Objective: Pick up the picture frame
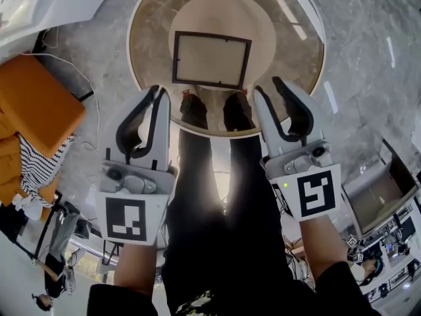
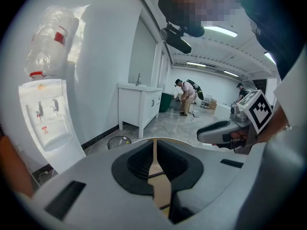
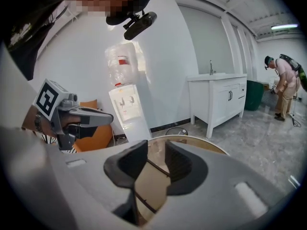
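Observation:
A dark-rimmed picture frame (image 1: 210, 59) with a pale centre lies flat in the middle of a round glass table (image 1: 148, 58). Both grippers hover at the table's near edge, short of the frame's two near corners. My left gripper (image 1: 157, 91) is just left of the frame's near-left corner, jaws parted by only a narrow slit and empty. My right gripper (image 1: 268, 85) is beside the near-right corner, jaws clearly apart and empty. In the left gripper view the slit of the left gripper (image 2: 154, 150) shows the table top. In the right gripper view the right gripper (image 3: 156, 152) frames a piece of the picture frame (image 3: 149, 181).
An orange chair (image 1: 36, 104) stands left of the table. A water dispenser (image 3: 127, 109) and a white sink cabinet (image 3: 220, 99) line the wall beyond it. A small waste bin (image 2: 117, 141) sits on the floor. A person (image 3: 285, 90) bends over far off. My shoes (image 1: 210, 110) show under the glass.

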